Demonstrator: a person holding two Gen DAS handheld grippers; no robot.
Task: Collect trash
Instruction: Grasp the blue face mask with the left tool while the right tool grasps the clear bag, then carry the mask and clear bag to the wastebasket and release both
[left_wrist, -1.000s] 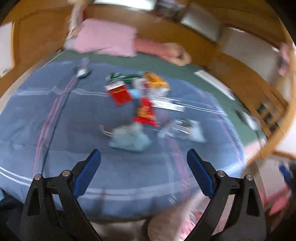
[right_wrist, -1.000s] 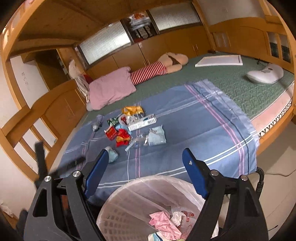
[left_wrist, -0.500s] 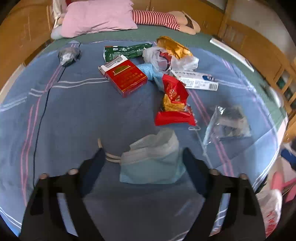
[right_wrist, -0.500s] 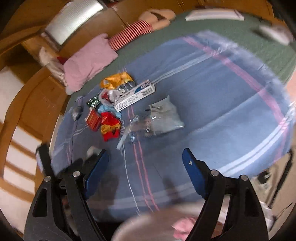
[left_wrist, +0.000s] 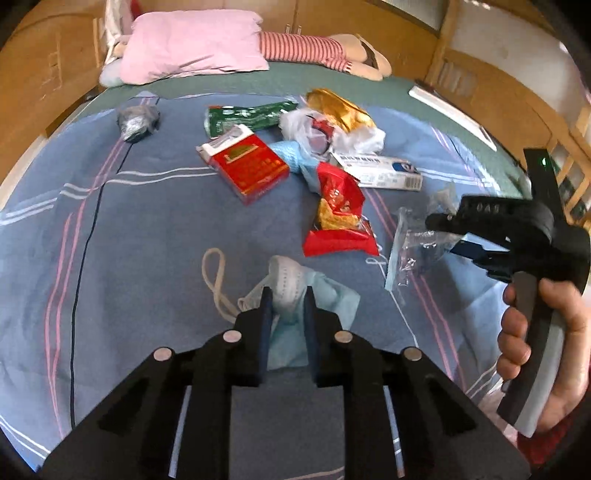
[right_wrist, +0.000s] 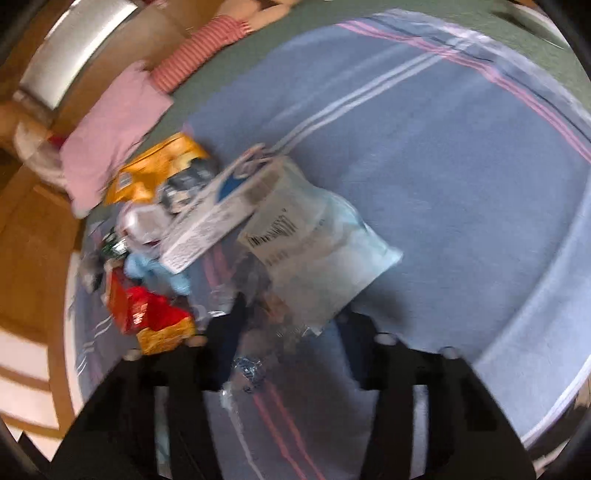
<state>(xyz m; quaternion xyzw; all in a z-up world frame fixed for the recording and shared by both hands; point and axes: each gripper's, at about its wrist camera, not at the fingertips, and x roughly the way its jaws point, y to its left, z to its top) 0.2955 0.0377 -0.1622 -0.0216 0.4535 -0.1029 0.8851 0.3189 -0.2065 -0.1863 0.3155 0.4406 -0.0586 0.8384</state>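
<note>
My left claw (left_wrist: 287, 308) is now clamped on the face mask (left_wrist: 295, 291) at lower centre of its view; a second ago the jaws stood wide above it, so that pick is made and only the lift to the bin is left. The mask's ear loop (left_wrist: 216, 280) trails left on the blanket (left_wrist: 129, 229).

My right claw (right_wrist: 291, 325) has swung off the bin and down onto the bed. Its jaws are closing around the clear plastic bag (right_wrist: 314, 251), which sits between them; the frame is blurred, so I can't tell if the pads bite yet.

The rest of the trash is upper centre in the left view: red box (left_wrist: 247, 166), red snack wrapper (left_wrist: 338, 218), white carton (left_wrist: 380, 171), gold wrapper (left_wrist: 338, 109).

Open blanket left of the mask, with a thin black cable (left_wrist: 86, 229) across it. The right hand (left_wrist: 546, 347) crowds the right edge, so I'd lift straight up.
</note>
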